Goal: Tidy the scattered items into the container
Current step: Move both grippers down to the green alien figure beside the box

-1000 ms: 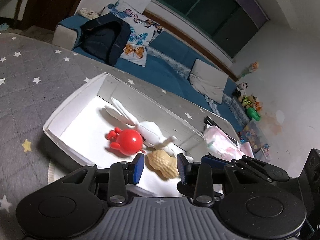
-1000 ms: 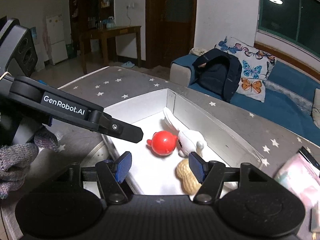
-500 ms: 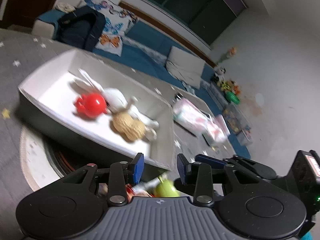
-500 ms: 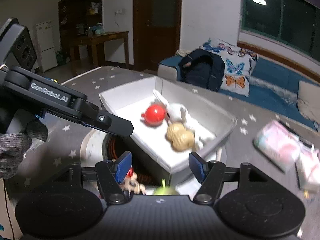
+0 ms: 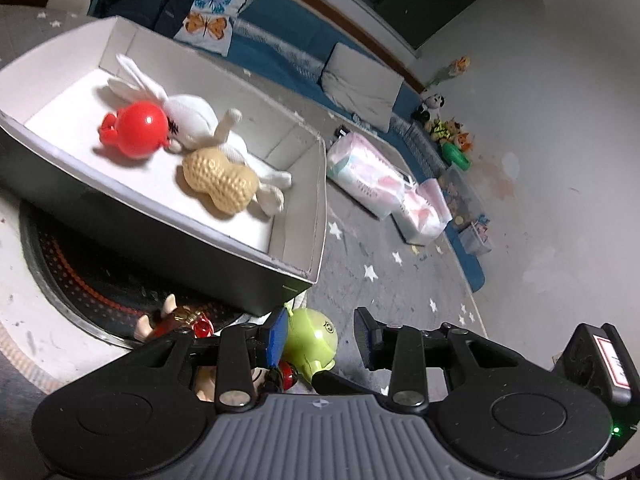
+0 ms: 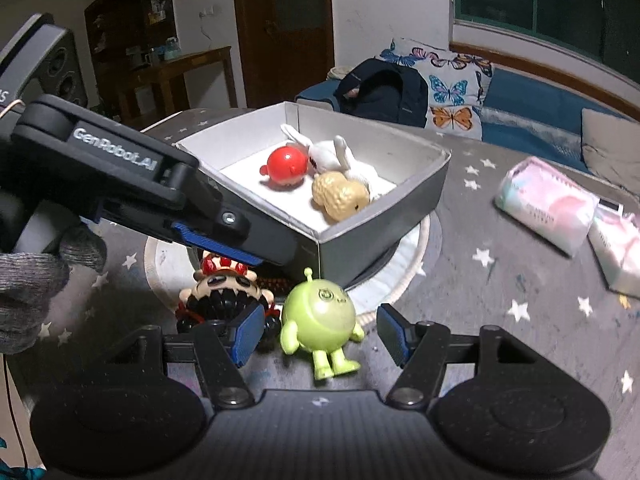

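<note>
In the white box, which sits on a round stand on the star-patterned counter, three things already lie together: a red ball toy, a white rabbit and a tan peanut, the peanut touching the rabbit. Judging by that, the tidying looks roughly half done. Just outside the box's near corner two toys are left on the counter: a green alien and, touching its side, a dark toothy figure with red spikes on its head. The alien is a glossy lime ball with a small antenna, stubby arms and two short legs; it stands upright and looks hard and smooth, so it may slip in a loose pinch. The right gripper is low over it with its blue pads parted on either side of the round body, not touching, and holds nothing. The left gripper is also empty and parted, reaching in from the side above the dark figure. Two pink-and-white packets lie well apart on the counter; whether they belong in the box I cannot tell.
</note>
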The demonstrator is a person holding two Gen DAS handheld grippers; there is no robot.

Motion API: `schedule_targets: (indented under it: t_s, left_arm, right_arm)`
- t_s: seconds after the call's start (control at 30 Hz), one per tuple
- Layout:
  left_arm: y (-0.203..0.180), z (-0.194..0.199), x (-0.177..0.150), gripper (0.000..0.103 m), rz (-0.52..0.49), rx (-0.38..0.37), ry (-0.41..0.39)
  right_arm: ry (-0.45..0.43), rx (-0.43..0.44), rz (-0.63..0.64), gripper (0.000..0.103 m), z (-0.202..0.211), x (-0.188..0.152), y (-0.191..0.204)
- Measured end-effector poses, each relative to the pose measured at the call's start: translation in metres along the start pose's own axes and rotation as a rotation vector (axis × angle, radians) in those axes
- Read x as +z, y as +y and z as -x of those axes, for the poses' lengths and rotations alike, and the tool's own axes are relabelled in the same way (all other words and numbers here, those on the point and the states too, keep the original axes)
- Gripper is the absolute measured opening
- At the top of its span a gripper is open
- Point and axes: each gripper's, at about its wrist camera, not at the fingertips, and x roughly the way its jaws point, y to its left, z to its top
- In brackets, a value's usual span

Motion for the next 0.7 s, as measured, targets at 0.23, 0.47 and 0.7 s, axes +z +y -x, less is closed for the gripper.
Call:
schedule_targets:
  t_s: [0.23, 0.47, 0.7]
  left_arm:
    - [0.002, -0.015, 0.002, 0.038, 0.005, 0.014, 0.028]
    - [0.006, -0.026, 0.002, 0.038, 0.007, 0.02, 0.049]
    - [0.005, -0.03, 0.004, 0.038, 0.0, 0.02, 0.052]
  right_arm:
    - [0.016, 0.006, -0.012, 0.063, -0.009, -0.005, -0.003]
    - [0.03, 0.02, -0.004, 0.063, -0.015, -0.009, -0.002]
    - [0.044, 0.042, -0.006, 0.057, -0.018, -0.01, -0.005]
